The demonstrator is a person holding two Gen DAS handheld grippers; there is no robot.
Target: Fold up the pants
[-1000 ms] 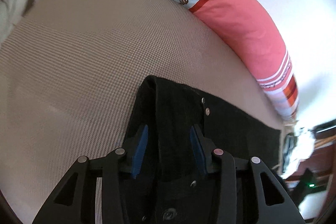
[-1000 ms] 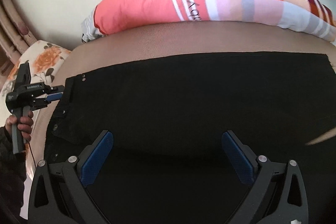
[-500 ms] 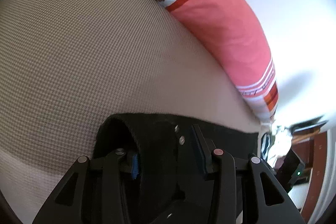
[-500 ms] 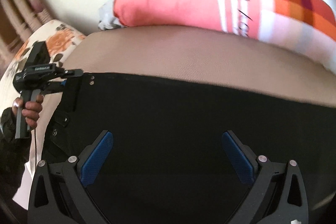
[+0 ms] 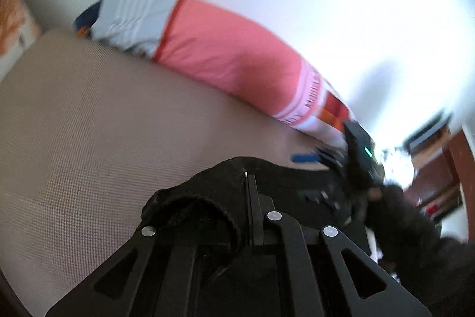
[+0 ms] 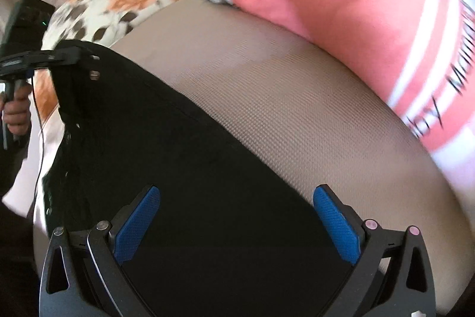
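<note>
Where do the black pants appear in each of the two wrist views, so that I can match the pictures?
Left wrist view: the black pants sit at the bottom centre, a bunched edge pinched in the closed left gripper.
Right wrist view: they cover the lower left, from the left gripper at the waistband down between the open right gripper.
Shared landmark: the pink pillow.

Black grippers (image 6: 234,216), blue pads (image 6: 335,228), silver rivets

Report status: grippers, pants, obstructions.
Left gripper just closed, shut on pants waistband. Right gripper open over pants. Pillow behind, not obstructing.
</note>
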